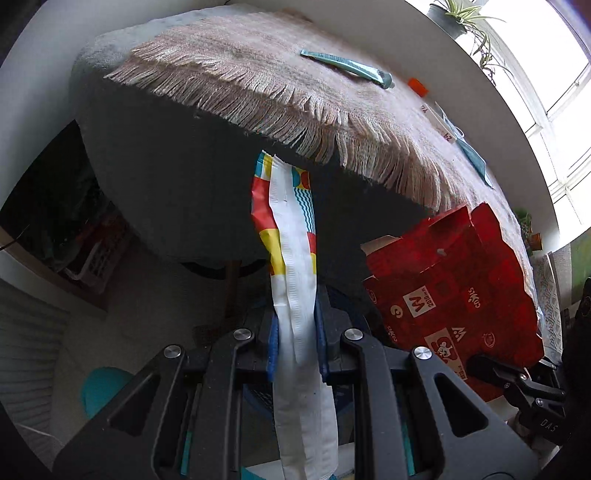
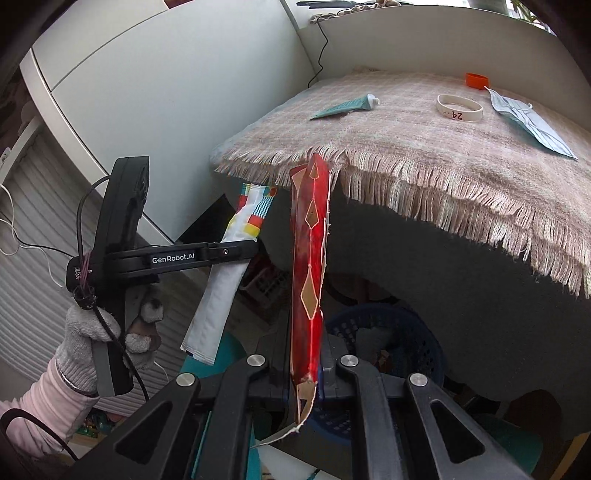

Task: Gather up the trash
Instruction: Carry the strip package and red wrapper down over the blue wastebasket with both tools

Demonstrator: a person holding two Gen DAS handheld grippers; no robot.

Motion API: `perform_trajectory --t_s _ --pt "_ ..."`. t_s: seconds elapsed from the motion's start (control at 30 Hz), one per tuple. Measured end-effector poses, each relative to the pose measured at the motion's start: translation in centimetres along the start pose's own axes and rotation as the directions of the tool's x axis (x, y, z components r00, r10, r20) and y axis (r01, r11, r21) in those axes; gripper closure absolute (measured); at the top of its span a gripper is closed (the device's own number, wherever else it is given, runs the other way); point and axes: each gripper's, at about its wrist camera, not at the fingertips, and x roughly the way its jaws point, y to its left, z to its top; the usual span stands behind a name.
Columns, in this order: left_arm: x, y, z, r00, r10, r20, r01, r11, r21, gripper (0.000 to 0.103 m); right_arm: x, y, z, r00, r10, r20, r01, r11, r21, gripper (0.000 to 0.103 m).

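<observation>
My left gripper is shut on a colourful white-backed wrapper, held upright below the table edge; it also shows in the right wrist view. My right gripper is shut on a flattened red carton, seen broadside in the left wrist view. Both hang over a dark blue mesh basket. On the fringed cloth lie a teal tube, a white wristband, an orange cap and a face mask.
The round table with pink fringed cloth stands ahead and above both grippers. White cabinet doors are to the left. Potted plants sit by the window on the right. A teal stool is low on the left.
</observation>
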Motion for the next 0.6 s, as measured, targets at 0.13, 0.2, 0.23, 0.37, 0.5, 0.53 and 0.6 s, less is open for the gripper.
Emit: perform_trajectory --t_s 0.13,0.2,0.23,0.37,0.5,0.53,0.6 --pt "2.4 0.3 -1.4 0.998 0.010 -0.059 -0.011 1.000 -0.014 0.088 1.5 -0.5 -1.5 0.999 -0.019 -0.046 0.020 1.000 0.019 0.095" --pt "3.8 0.4 -2.0 0.996 0.010 -0.093 -0.012 1.000 -0.022 0.088 2.3 -1.0 -2.1 0.997 -0.030 -0.069 0.032 0.999 0.030 0.095" --pt "4.4 0.5 -2.3 0.994 0.012 -0.110 -0.015 1.000 -0.025 0.088 2.6 -1.3 -2.5 0.996 -0.033 -0.079 0.037 0.999 0.039 0.095" --pt "6.5 0.6 -3.4 0.987 0.011 -0.162 -0.018 0.999 -0.040 0.088 3.9 -2.4 -3.6 0.992 -0.043 -0.116 0.052 0.996 0.075 0.095" --pt "8.1 0.5 -4.1 0.980 0.016 -0.200 -0.025 0.999 -0.043 0.088 4.9 -3.4 -4.5 0.987 -0.064 -0.146 0.079 0.992 0.099 0.095" --pt "8.4 0.5 -4.2 0.978 0.017 -0.206 -0.026 0.999 -0.043 0.088 5.1 -3.6 -4.6 0.986 -0.071 -0.153 0.087 0.991 0.104 0.095" --pt "9.0 0.2 -4.5 0.975 0.020 -0.220 -0.030 0.999 -0.040 0.088 5.7 -3.9 -4.8 0.983 -0.081 -0.167 0.101 0.988 0.113 0.095"
